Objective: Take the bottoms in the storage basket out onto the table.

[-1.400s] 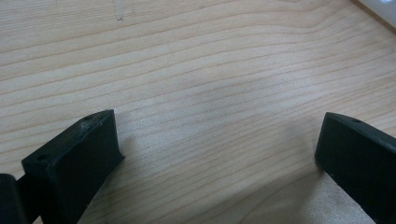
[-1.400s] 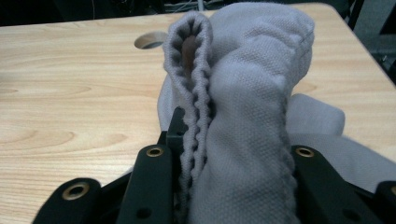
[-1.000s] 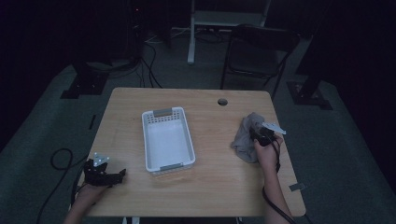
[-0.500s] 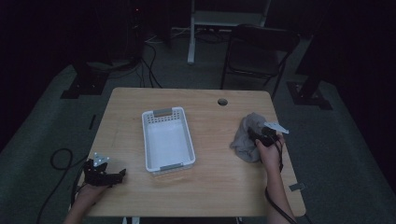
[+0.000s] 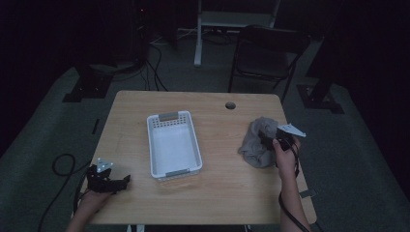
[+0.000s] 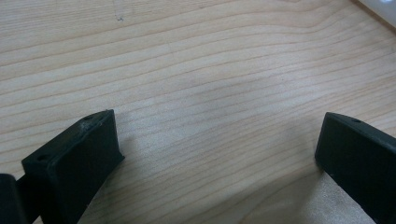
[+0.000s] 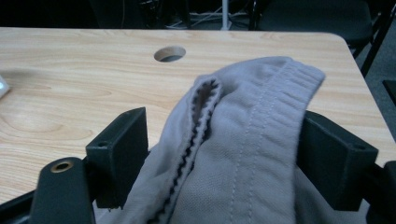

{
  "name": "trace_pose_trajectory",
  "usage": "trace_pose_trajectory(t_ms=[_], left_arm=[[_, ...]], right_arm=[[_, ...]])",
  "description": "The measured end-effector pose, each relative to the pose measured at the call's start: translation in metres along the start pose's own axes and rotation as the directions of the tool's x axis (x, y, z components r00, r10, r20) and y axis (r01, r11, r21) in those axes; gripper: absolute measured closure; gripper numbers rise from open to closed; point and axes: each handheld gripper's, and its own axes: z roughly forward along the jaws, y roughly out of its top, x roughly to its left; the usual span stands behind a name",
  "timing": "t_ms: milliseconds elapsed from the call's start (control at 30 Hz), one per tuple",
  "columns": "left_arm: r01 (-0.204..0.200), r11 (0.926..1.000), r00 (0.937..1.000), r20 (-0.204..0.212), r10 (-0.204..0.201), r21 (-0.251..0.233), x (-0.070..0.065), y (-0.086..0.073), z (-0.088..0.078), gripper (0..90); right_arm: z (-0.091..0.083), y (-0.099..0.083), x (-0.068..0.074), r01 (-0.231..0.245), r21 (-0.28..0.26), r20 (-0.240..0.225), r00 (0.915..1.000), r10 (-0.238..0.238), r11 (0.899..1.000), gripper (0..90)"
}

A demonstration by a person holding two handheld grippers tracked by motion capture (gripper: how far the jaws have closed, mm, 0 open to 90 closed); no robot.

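Wooden table (image 5: 212,193) bears crumpled grey garment (image 7: 243,154) between just-opening right gripper (image 7: 224,154) jaws.

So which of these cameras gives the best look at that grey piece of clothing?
The right gripper view: the grey garment sits close up between the right gripper's open jaws, with its stitching and ribbed hem plain. The high view shows it as a small crumpled heap on the table's right side.

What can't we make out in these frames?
- Grey cloth: right gripper view cuts off its lower part at the bottom edge; what garment it is stays unclear.
- Right gripper: high view too dim and small to show the jaws.
- Basket: left gripper view shows just a corner at the top edge.
- Left gripper: small and dark in the high view.
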Motion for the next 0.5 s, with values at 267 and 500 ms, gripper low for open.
trace_pose_trajectory(t_ms=[267, 500], left_arm=[[0.003, 1.0, 1.0, -0.003, -0.003, 0.002, 0.0, 0.0, -0.001, 0.4], [0.003, 1.0, 1.0, -0.003, -0.003, 0.002, 0.0, 0.0, -0.001, 0.4]], right_arm=[[-0.012, 0.01, -0.002, 0.018, -0.037, 0.008, 0.9998, -0.017, 0.999, 17.3], [-0.016, 0.02, 0.006, 0.096, -0.049, -0.036, 0.9945, -0.098, 0.994, 14.5]])
